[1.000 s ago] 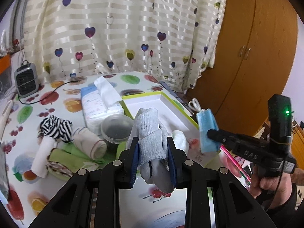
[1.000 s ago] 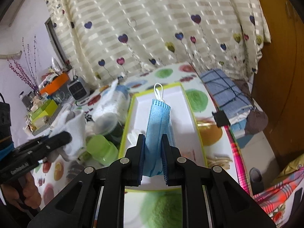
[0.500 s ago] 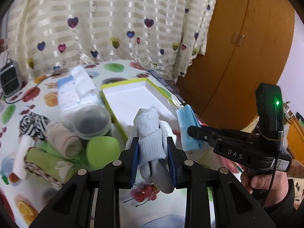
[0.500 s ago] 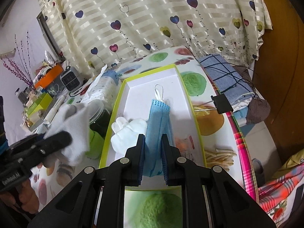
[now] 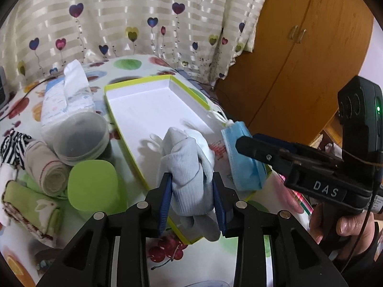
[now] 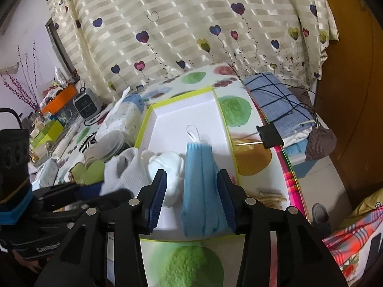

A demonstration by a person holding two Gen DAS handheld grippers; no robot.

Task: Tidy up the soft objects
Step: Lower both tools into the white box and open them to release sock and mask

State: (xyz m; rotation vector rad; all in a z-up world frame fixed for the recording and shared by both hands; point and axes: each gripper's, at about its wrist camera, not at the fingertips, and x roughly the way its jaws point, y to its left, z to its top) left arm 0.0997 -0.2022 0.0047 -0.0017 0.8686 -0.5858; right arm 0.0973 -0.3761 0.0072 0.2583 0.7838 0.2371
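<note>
Blue pads of the right hand-held gripper (image 6: pixel 192 192) are opening off the mask (image 6: pixel 202 186), which is sagging over the near wall of the box (image 6: pixel 182 117) and could tip out onto the bench. Left hand-held gripper (image 5: pixel 192 195) is opening too, its pads barely touching the sock (image 5: pixel 189 167) over that same wall, so the sock may be slipping outside or snagging as it goes.

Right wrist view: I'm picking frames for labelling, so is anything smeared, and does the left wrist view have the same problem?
Right wrist view: the blue mask is streaked with motion blur, box rim sharp. Left wrist view: grey sock crisp; both views bow at the edges.
</note>
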